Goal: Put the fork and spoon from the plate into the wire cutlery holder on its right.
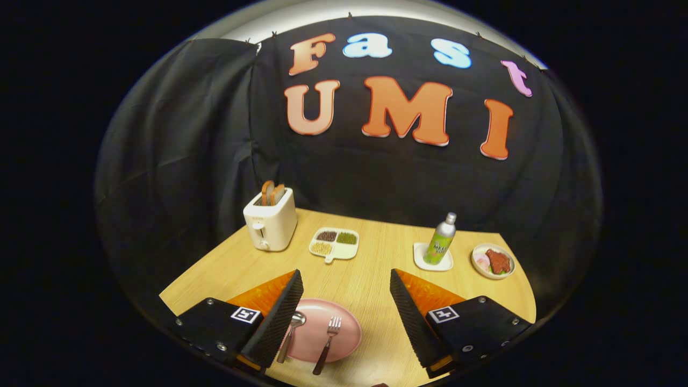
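Gripper (344, 301) hangs above the table (376, 269), fingers spread wide, holding nothing. Fork (328, 336) and spoon (290, 333) lie on the pink plate (349, 330) between them.

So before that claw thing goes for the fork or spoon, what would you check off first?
1. Gripper open, nothing held: ok, the fingers stand wide apart.
2. Fork reachable: ok, it lies on the pink plate, between the fingers.
3. Spoon reachable: ok, on the same plate, close beside one finger.
4. Fork and spoon apart: ok, a gap shows between them.
5. Wire cutlery holder located: cannot tell.
6. Bottle and toaster out of the way: ok, both stand well beyond the fingers.
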Tool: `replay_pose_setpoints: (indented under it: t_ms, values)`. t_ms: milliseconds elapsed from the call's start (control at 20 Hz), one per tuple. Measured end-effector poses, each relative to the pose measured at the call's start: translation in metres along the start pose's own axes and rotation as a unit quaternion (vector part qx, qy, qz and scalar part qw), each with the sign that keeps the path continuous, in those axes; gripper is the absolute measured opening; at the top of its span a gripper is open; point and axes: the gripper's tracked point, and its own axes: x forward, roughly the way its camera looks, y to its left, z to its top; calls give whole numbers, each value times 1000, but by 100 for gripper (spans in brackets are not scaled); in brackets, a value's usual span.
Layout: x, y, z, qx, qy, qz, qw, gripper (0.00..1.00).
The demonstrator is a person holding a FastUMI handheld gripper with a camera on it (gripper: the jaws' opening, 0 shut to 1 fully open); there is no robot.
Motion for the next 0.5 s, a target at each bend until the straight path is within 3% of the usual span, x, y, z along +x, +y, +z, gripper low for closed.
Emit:
replay_pose_setpoints:
  t_ms: [250, 500]
  values:
    - [24, 11, -58, -4, 99, 12, 995, 96]
    - [34, 22, -113, 0, 197, 27, 980, 91]
